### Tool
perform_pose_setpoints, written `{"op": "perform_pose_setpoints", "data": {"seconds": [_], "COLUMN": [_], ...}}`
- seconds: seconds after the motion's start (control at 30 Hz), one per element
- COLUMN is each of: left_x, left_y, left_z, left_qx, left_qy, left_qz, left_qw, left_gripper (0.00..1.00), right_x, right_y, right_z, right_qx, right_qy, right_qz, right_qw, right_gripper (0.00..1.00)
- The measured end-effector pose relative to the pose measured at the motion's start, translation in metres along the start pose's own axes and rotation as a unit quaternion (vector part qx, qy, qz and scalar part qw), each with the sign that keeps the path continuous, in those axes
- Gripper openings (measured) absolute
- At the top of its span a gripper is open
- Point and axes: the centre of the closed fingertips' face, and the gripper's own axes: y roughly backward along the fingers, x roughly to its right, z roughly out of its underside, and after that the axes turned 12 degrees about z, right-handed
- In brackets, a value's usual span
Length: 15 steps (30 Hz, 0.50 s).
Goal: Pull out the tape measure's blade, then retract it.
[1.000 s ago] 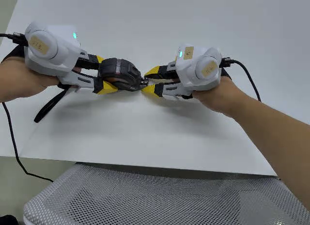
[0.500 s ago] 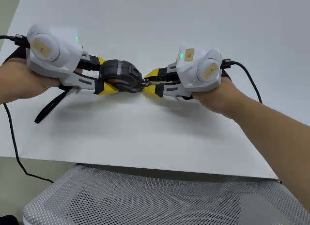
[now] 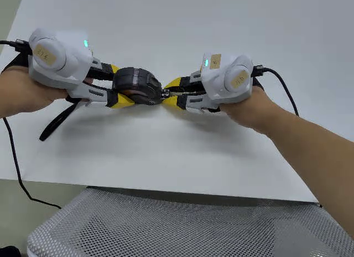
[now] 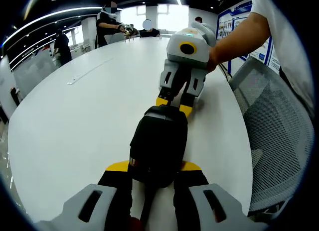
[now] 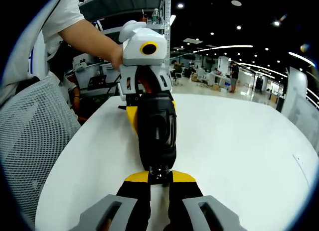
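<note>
Held just above a broad white table, a black rubber-cased tape measure sits crosswise between two hand-held tools: the left gripper has its yellow-tipped jaws clamped on either side of the case, while the right gripper meets it nose to nose, jaws drawn almost together on the small metal end hook of the blade. Little or no blade looks drawn out, though how firmly the pads have the hook is hard to judge from the right gripper view. The pull appears about to begin, and that narrow pinch is the weak point: if the hook slips free, the sprung blade would snap back into the case. A pull off the line of the blade's slot could also twist the case in the left jaws or kink the blade (a fast, unguided retraction carries the same whip risk). Nothing stands between the two tools. A black strap hangs below the left gripper, a black cable trails off the near left edge, and a grey mesh chair back sits nearest the camera. A thin pale strip lies well away across the table, with people at its far end.
</note>
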Motion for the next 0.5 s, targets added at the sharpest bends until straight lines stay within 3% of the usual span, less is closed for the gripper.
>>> {"op": "perform_pose_setpoints", "data": {"seconds": [0.5], "left_x": [0.0010], "left_y": [-0.0005], "left_z": [-0.0001], "left_qx": [-0.004], "left_qy": [-0.005], "left_qz": [0.003], "left_qw": [1.0000], "left_gripper": [0.26], "right_x": [0.0011], "right_y": [0.0092], "right_z": [0.0055], "right_qx": [-0.010], "right_qy": [0.001], "right_qz": [0.002], "right_qw": [0.9999], "right_gripper": [0.09]}}
